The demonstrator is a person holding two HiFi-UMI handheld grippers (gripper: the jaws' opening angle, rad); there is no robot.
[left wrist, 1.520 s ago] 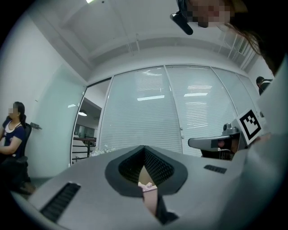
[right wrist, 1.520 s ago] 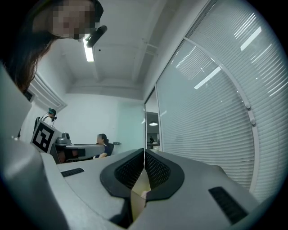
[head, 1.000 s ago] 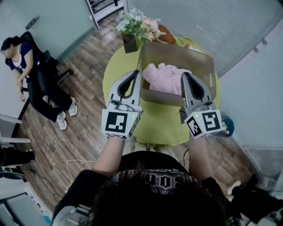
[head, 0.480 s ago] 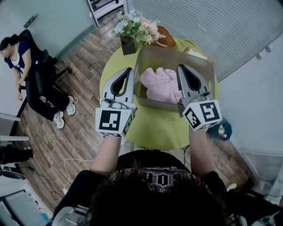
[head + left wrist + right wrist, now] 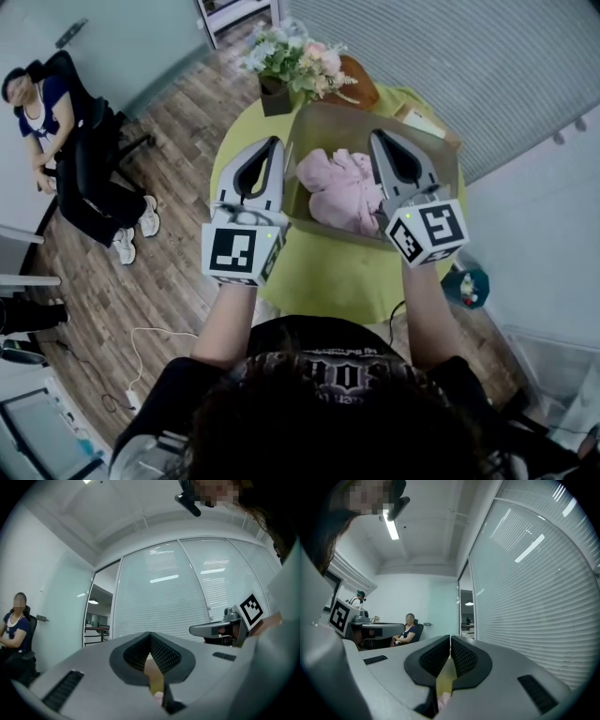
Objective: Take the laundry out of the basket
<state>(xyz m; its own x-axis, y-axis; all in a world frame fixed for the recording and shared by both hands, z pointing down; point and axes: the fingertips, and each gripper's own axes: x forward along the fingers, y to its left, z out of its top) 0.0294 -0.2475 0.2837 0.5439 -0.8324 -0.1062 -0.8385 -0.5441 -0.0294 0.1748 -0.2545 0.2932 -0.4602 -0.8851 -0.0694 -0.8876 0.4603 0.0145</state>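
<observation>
laundry [image 5: 342,187] is not gripped yet: nearest, the left gripper [image 5: 275,142] and right gripper [image 5: 377,136], both clenched on nothing, have slid forward to flank it. between them the pink bundle lies in the basket [image 5: 441,155], so the jaws must part before any grab.

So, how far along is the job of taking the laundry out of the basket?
Done: nothing yet. The pink laundry lies inside the basket on the green table.
In hand: nothing. The left tongs and right tongs are both shut and empty, held by the basket.
Left: open the tongs, grasp the laundry and lift it out.
</observation>
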